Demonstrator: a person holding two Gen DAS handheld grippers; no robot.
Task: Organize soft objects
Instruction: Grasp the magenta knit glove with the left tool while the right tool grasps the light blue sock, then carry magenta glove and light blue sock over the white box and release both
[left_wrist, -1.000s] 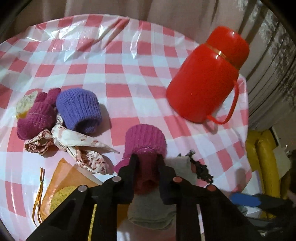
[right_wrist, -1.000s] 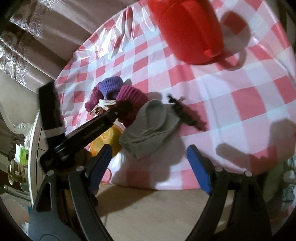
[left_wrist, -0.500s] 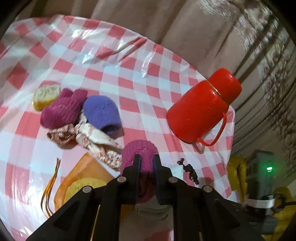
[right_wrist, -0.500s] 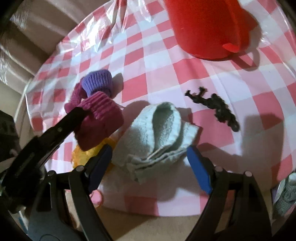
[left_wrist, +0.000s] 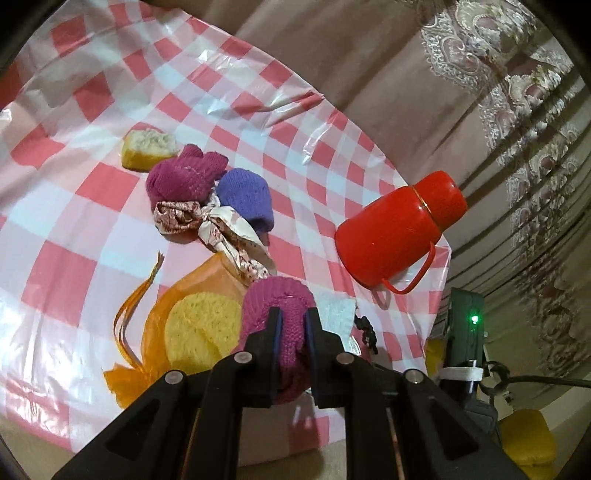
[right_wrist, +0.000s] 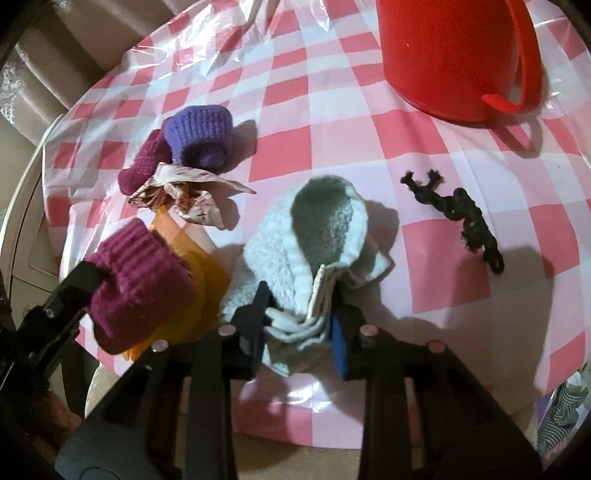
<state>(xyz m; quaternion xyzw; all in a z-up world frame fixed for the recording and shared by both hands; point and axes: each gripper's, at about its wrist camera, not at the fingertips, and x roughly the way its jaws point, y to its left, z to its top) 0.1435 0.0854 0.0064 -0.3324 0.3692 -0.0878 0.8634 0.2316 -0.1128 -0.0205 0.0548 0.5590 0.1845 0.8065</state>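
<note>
My left gripper (left_wrist: 292, 325) is shut on a magenta knitted sock roll (left_wrist: 277, 306) and holds it above the table's near edge; it shows from the side in the right wrist view (right_wrist: 138, 280). My right gripper (right_wrist: 301, 306) is shut on the folded grey-white towel (right_wrist: 314, 236) lying on the checked tablecloth. A purple sock roll (left_wrist: 246, 194) (right_wrist: 201, 134), a second magenta sock (left_wrist: 183, 181) and a patterned cloth scrunchie (left_wrist: 207, 221) (right_wrist: 181, 190) lie together further in.
A red thermos jug (left_wrist: 400, 225) (right_wrist: 454, 55) stands at the right. An orange mesh bag with a yellow sponge (left_wrist: 201, 325), a yellow sponge piece (left_wrist: 147, 151) and a black hair tie (right_wrist: 460, 218) lie on the cloth. A curtain hangs behind the table.
My left gripper has lifted the magenta sock roll up and back from the table. My right gripper has moved in and shut on the grey towel.
</note>
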